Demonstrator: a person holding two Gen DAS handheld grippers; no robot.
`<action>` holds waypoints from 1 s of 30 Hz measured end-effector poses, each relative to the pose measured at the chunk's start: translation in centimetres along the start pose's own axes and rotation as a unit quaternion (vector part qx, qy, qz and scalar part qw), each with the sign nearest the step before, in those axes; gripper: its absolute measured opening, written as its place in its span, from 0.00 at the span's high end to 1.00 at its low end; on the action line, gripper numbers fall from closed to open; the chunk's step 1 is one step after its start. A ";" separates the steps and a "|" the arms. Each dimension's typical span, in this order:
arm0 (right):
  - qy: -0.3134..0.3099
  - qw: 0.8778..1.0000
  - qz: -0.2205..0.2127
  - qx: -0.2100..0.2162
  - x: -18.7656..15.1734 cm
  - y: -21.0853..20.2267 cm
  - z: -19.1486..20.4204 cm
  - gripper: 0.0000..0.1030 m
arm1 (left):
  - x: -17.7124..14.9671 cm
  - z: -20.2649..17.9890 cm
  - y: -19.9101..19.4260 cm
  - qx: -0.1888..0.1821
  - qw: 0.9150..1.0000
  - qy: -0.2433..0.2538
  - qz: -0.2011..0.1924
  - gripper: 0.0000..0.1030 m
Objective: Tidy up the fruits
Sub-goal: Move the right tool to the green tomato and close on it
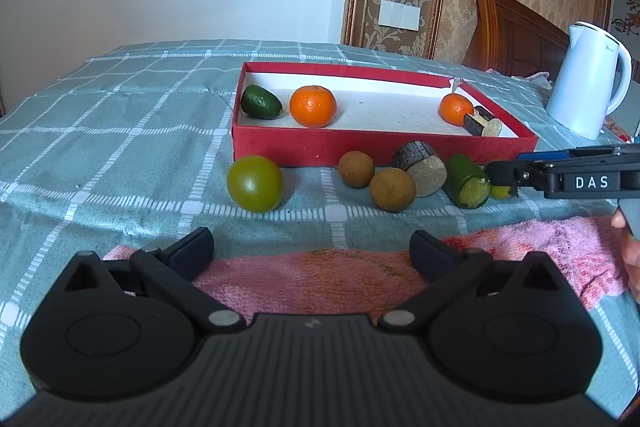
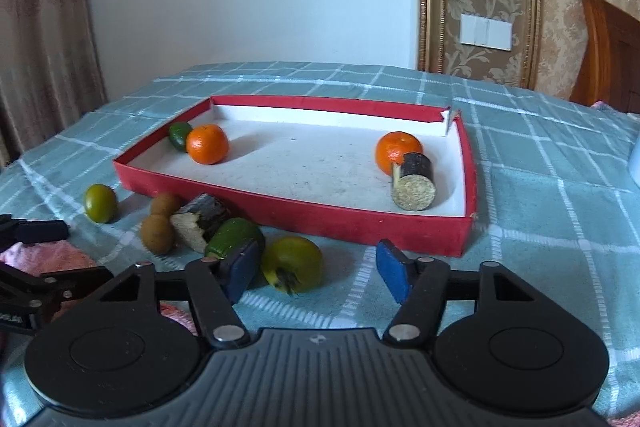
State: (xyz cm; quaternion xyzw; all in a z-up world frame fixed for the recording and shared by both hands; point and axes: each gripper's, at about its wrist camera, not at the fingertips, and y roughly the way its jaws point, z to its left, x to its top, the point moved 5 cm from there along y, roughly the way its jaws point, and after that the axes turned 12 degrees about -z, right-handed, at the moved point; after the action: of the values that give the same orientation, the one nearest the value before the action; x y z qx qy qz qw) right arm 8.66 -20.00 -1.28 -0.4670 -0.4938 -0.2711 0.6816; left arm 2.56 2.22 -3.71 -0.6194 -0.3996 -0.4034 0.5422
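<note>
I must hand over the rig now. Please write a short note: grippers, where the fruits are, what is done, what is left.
Left gripper: open, empty, over the pink towel.
Right gripper: open, a yellow-green fruit between its pads, not gripped.
Done: in the red box lie two oranges, a dark green fruit and a cut dark piece.
Left: on the cloth before the box, a green round fruit, two brown fruits, two cut pieces.

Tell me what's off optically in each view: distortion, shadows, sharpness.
Left wrist view: fisheye bends the red box front wall and darkens the corners; the green tomato is sharp, with a soft shadow to its right. Right wrist view: same barrel curve on the box; dimmer, slightly soft overall, the yellow-green fruit between the fingers a bit blurred.
</note>
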 end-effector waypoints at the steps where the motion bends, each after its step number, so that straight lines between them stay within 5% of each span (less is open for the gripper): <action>1: 0.001 1.000 0.001 -0.001 -0.1 0.1 -0.1 0.45 | 0.0 0.0 0.0 0.000 1.000 0.000 0.000 0.00; 15: -0.015 1.000 0.013 -0.005 -0.5 0.9 0.7 0.50 | 0.0 0.0 0.0 0.000 1.000 -0.001 -0.001 0.00; 19: -0.005 1.000 0.018 0.011 -0.5 0.9 0.9 0.66 | 0.0 0.0 0.0 0.000 1.000 -0.001 0.000 0.00; 24: 0.007 1.000 0.015 0.009 -0.6 0.8 0.8 0.68 | 0.0 0.0 -0.1 -0.001 1.000 -0.001 -0.001 0.00; 30: -0.013 0.999 -0.003 -0.031 -0.6 0.2 0.8 0.68 | 0.0 0.0 -0.1 -0.002 1.000 -0.003 -0.002 0.00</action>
State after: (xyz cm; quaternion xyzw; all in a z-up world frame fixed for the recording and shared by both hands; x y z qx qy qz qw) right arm 8.28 -19.22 -1.88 -0.4902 -0.4953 -0.2820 0.6595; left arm 2.45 2.27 -3.65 -0.6209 -0.4014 -0.4033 0.5393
